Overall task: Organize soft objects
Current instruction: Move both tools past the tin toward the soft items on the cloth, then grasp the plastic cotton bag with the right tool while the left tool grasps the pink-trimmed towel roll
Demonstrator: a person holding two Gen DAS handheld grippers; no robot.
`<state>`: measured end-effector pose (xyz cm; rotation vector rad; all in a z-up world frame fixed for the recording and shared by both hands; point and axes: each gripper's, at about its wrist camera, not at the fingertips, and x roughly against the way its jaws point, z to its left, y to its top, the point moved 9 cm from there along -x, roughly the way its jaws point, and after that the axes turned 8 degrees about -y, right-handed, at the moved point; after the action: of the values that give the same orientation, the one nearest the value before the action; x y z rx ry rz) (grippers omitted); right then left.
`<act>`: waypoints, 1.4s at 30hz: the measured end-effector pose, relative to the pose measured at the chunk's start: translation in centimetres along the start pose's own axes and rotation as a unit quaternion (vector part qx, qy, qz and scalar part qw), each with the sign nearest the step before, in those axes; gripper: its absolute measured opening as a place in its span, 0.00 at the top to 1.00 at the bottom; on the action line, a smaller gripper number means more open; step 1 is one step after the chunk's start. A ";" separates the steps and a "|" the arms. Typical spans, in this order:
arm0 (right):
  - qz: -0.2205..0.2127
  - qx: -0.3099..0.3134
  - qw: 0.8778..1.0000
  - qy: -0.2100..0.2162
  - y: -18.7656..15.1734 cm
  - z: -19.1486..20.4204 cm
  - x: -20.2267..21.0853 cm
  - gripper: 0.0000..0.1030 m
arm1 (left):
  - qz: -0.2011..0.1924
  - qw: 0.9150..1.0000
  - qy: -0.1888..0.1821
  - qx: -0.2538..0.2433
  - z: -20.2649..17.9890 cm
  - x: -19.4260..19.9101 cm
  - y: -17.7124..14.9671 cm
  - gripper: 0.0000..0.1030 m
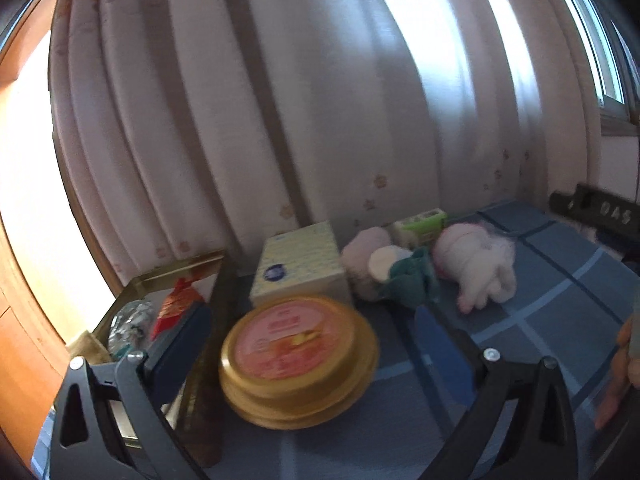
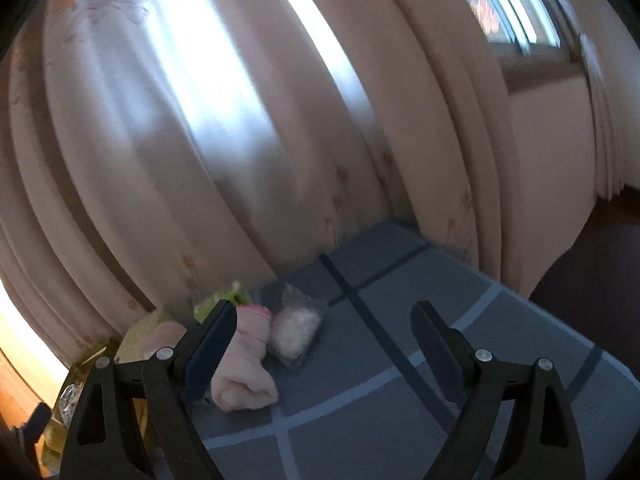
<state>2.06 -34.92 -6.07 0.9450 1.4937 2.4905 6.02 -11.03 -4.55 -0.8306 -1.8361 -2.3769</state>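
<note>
In the left wrist view a white and pink plush toy [image 1: 476, 268] lies on the blue checked tablecloth [image 1: 560, 304], beside a green cloth [image 1: 412, 280] and a pale purple soft bundle [image 1: 364, 260]. My left gripper [image 1: 316, 332] is open and empty above a round gold tin [image 1: 298, 360]. In the right wrist view the rolled pink soft item [image 2: 244, 380] lies just right of my left finger, with a small clear bag of pink stuff [image 2: 294, 330] behind it. My right gripper [image 2: 324, 332] is open and empty over the cloth [image 2: 400, 420].
A pale yellow tissue box [image 1: 300, 264] stands behind the tin. A gold-rimmed box [image 1: 160, 304] with wrapped items sits at the left. A green packet [image 1: 420, 224] lies by the curtain [image 1: 280, 100]. The other gripper [image 1: 592, 216] shows at the right edge.
</note>
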 end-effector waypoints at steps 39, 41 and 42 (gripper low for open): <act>0.085 0.100 0.989 0.072 2.5 0.6 -7.3 0.60 | 0.088 0.991 -0.101 0.029 -12.1 -8.7 2.6 0.05; 0.059 0.108 0.990 0.066 3.4 0.8 -6.5 0.60 | 0.104 0.989 -0.098 0.028 -12.7 -9.6 2.5 0.05; 0.049 0.112 0.990 0.063 3.6 0.9 -6.3 0.60 | 0.117 0.987 -0.104 0.035 -12.9 -10.1 2.3 0.05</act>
<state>8.49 -38.41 -5.75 0.9295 1.8424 2.5320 10.44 -26.42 -8.86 -1.2504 -1.7618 -2.1423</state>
